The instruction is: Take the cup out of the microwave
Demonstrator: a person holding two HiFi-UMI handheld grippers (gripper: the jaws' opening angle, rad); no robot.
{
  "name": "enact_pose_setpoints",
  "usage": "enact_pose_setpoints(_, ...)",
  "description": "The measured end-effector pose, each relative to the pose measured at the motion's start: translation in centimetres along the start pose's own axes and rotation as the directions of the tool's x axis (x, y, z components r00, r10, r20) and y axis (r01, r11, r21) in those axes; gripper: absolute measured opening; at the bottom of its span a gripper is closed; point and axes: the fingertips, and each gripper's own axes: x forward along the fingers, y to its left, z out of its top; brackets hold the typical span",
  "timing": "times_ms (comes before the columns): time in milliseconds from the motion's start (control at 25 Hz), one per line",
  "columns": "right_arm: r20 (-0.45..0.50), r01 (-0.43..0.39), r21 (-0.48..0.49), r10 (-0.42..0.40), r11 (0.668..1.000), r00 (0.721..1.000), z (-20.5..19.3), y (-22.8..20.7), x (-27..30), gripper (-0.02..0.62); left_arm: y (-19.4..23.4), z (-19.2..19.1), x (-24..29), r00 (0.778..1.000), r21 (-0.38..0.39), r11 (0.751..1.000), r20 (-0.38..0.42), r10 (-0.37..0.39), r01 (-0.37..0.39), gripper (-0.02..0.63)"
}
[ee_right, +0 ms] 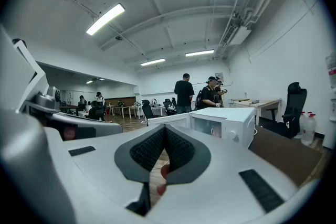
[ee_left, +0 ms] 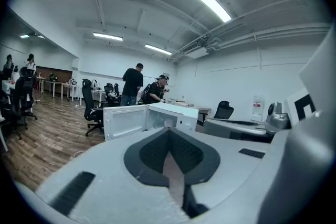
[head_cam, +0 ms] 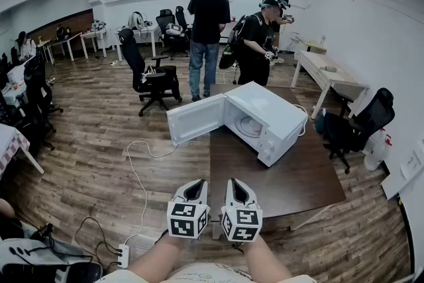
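Boxy white microwave [head_cam: 268,117] — door [head_cam: 197,118] open, matte brown table [head_cam: 298,177]

A dark brown tabletop [head_cam: 291,175] fills the centre right of the head view. A white microwave [head_cam: 278,113] sits at its far end, its door [head_cam: 197,118] swung open past the left edge. At lower left, a white cable [head_cam: 136,175] trails across the wooden floor [head_cam: 86,142].

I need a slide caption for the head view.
Left gripper and right gripper, both shut, hover before the open microwave on the brown table.
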Motion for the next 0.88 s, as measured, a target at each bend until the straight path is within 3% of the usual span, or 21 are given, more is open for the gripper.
enact_pose_setpoints(360,0.044,-0.048,-0.014,0.049,0.999,0.998,0.0,2.4,-1.3,0.015,0.3,-1.0,-1.4,1.000,-0.007,1.000,-0.003,-0.002,0.002,0.014)
enact_pose_setpoints(880,0.020,0.020,-0.017,-0.019,1.000,1.000,-1.5,7.9,-0.1,0.015,5.9,-2.3,-4.8,1.000,-0.043,0.999,-0.005,-0.022,0.022,0.014)
